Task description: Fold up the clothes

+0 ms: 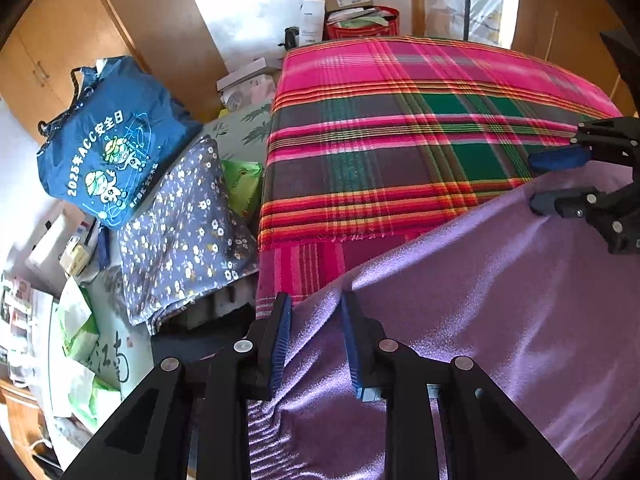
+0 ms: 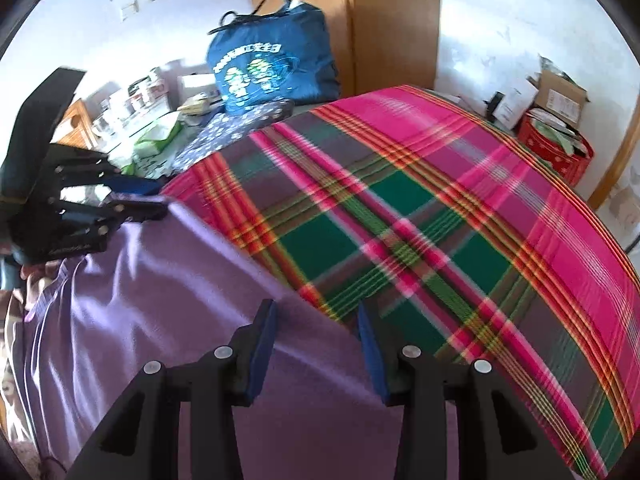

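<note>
A purple cloth (image 1: 480, 300) (image 2: 160, 300) lies spread over the near part of a pink, green and red plaid blanket (image 1: 400, 140) (image 2: 440, 220) on the bed. My left gripper (image 1: 315, 300) points down at the cloth's left far corner, and bunched purple fabric fills the narrow gap between its blue pads. In the right wrist view the left gripper (image 2: 160, 198) sits at that same corner. My right gripper (image 2: 316, 308) (image 1: 534, 181) hovers over the cloth's far edge further right, jaws wide apart, with the edge passing under the gap and no pad touching it.
Left of the bed stand a blue printed bag (image 1: 108, 140) (image 2: 264, 64), a folded navy floral cloth (image 1: 184, 232), green packets and boxes. A red tin (image 1: 360, 26) (image 2: 556, 152) with cartons is beyond the bed's far end. A wooden wardrobe (image 1: 140, 12) stands behind.
</note>
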`<action>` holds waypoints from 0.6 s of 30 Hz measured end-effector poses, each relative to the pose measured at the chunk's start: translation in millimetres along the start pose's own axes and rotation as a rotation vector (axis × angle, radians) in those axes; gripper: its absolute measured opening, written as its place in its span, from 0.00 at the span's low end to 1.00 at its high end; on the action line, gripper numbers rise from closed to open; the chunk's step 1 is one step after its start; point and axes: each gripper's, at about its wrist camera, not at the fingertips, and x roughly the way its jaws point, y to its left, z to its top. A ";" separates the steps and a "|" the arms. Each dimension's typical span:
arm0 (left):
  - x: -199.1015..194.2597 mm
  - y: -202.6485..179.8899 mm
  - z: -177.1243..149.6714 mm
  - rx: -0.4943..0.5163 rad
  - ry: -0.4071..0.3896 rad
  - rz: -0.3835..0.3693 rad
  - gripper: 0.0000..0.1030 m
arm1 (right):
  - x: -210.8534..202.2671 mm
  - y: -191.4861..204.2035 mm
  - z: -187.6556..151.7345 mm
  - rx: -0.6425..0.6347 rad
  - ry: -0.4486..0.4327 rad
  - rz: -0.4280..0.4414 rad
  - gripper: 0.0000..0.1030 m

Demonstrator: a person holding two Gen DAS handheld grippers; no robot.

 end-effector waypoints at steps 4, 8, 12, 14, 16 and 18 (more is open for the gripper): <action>0.5 0.8 -0.6 -0.002 -0.004 -0.005 0.24 | 0.7 4.6 -0.3 -0.030 0.005 -0.016 0.41; 0.7 0.6 -0.5 -0.004 -0.002 -0.015 0.20 | 1.3 5.5 0.5 -0.030 0.011 -0.020 0.41; 0.6 -1.6 -0.9 -0.002 -0.008 -0.014 0.13 | 1.2 8.5 0.9 -0.035 0.020 0.000 0.30; 0.4 -1.7 -1.4 -0.007 -0.011 -0.014 0.12 | 0.5 9.6 1.1 -0.034 0.027 0.022 0.18; 0.1 -1.3 -1.9 -0.011 -0.015 -0.014 0.11 | -0.2 12.4 0.8 -0.037 0.028 0.029 0.07; -0.3 0.6 -2.0 -0.020 -0.018 -0.016 0.08 | -1.5 15.1 -0.3 -0.045 0.022 0.016 0.06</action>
